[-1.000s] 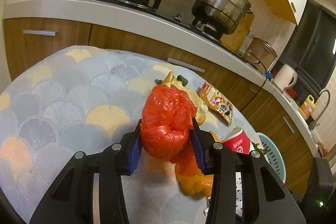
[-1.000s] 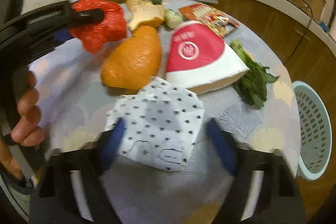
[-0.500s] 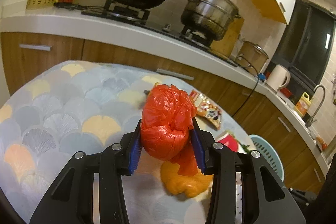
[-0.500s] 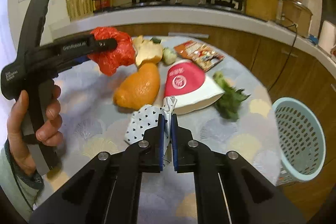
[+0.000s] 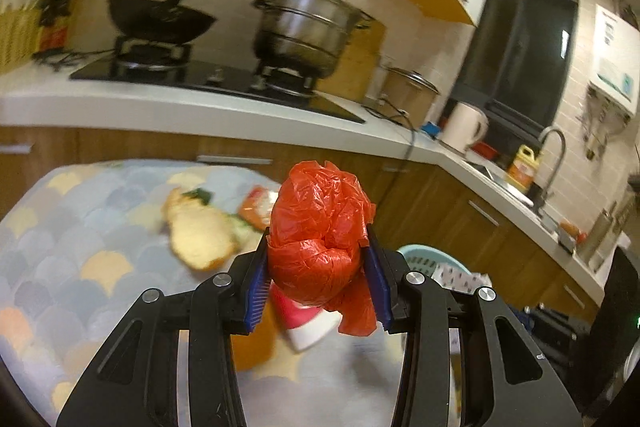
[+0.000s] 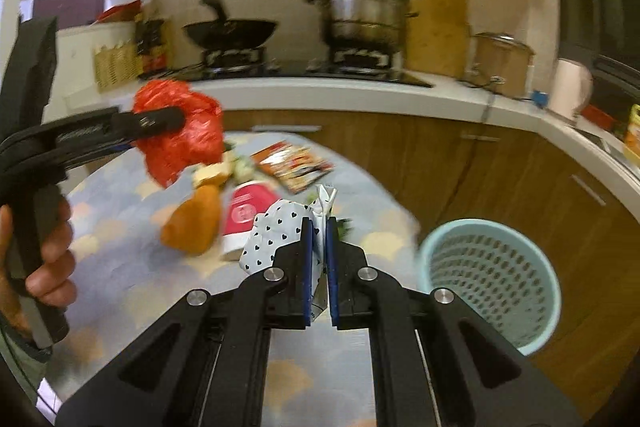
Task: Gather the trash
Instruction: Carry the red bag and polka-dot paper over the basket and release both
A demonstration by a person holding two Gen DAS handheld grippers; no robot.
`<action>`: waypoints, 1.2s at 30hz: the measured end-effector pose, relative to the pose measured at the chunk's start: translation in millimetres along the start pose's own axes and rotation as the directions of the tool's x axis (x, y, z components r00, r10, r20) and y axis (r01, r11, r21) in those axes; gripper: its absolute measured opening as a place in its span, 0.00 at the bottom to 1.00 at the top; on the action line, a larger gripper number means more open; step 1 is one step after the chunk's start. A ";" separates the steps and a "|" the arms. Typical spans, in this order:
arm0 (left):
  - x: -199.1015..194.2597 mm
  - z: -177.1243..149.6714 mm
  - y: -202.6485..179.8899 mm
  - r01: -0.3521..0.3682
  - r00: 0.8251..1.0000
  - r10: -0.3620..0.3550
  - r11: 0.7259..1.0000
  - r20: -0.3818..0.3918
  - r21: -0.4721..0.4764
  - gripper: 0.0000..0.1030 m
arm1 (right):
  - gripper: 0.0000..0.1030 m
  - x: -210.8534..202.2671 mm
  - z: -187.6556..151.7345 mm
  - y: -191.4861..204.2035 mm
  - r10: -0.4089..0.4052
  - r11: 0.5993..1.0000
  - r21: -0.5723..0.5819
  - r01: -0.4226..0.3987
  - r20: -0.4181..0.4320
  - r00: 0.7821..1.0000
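My left gripper is shut on a crumpled red plastic bag, held up above the round table. In the right wrist view that same red bag hangs at upper left in the left gripper, with a hand on its handle. My right gripper is shut on a white paper with black hearts, lifted off the table. A pale blue perforated basket stands on the floor to the right of the table. On the table lie an orange peel, a red-and-white paper cup on its side and a snack wrapper.
A pale peel and green scraps lie farther back on the table. Behind runs a kitchen counter with a wok, a steel steamer pot, a white kettle and a sink tap. Wooden cabinets stand below the counter.
The right gripper closed on the heart-patterned paper and lifted it off the table. Both grippers rose and swung right; the basket now shows larger in the right view.
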State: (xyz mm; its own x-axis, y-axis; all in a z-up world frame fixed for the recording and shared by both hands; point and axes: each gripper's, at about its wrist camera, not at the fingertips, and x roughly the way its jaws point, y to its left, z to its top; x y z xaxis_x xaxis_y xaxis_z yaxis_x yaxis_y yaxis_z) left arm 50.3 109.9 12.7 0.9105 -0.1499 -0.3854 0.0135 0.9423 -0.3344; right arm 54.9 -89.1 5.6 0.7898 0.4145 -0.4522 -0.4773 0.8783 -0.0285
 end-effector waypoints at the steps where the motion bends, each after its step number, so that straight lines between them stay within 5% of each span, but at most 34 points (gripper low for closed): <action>1: 3.1 0.4 -7.4 0.008 1.000 -0.008 1.000 -0.006 0.010 0.39 | 0.05 -2.3 0.3 -9.1 -0.017 1.000 0.014 0.017 0.008 1.000; 12: 59.1 -8.0 -86.9 0.119 0.987 -0.105 0.987 -0.124 0.108 0.39 | 0.05 -14.3 -8.5 -103.6 -0.164 0.974 0.161 0.160 0.014 0.986; 22: 139.8 -35.2 -153.1 0.152 0.954 -0.112 0.980 -0.278 0.128 0.39 | 0.05 16.8 -49.4 -191.0 -0.282 0.897 0.314 0.312 -0.140 0.949; 32: 203.2 -66.5 -186.3 0.152 0.915 -0.080 0.976 -0.396 0.154 0.41 | 0.05 49.4 -82.8 -231.0 -0.263 0.866 0.360 0.346 -0.259 0.929; 36: 216.9 -76.3 -194.1 0.122 0.913 -0.040 0.976 -0.405 0.178 0.43 | 0.05 60.1 -87.7 -238.3 -0.255 0.865 0.356 0.354 -0.297 0.920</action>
State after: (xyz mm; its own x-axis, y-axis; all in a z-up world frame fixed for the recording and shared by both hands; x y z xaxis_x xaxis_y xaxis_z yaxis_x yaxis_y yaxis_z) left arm 213.7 -128.3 -71.5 0.6635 -0.2960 -0.6872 0.1978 0.9551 -0.2204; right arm 182.3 -294.4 -93.0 0.7338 0.0867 -0.6738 0.0045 0.9912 0.1325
